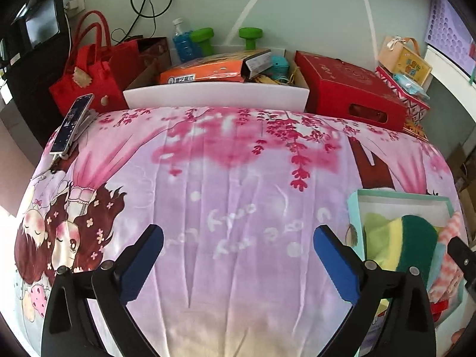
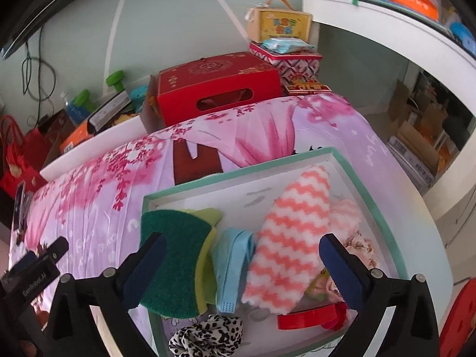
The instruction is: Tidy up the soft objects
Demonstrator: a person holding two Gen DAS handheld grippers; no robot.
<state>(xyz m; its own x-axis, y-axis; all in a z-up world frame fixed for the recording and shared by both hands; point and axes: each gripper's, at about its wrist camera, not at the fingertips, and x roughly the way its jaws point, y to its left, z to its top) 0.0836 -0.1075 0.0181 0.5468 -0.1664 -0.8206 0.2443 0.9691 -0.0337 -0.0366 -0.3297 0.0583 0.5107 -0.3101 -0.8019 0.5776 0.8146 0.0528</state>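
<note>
A shallow teal-rimmed box (image 2: 369, 190) sits on the pink floral cloth (image 1: 226, 184). It holds a green-and-yellow scouring sponge (image 2: 175, 255), a light blue strap (image 2: 232, 261), a pink-and-white zigzag cloth (image 2: 291, 238), a leopard scrunchie (image 2: 208, 337), a red band (image 2: 309, 316) and a floral fabric piece (image 2: 360, 247). My right gripper (image 2: 242, 247) is open and empty, hovering over the box. My left gripper (image 1: 238, 238) is open and empty above bare cloth, left of the box (image 1: 401, 196). The sponge (image 1: 413, 244) also shows in the left wrist view.
A phone on a clamp stand (image 1: 71, 125) sits at the table's left edge. Behind the table are a white bin of packages (image 1: 214, 95), a red gift box (image 1: 348, 86), red bags (image 1: 89, 71) and a yellow carry box (image 2: 279, 23). A white shelf (image 2: 386, 20) stands right.
</note>
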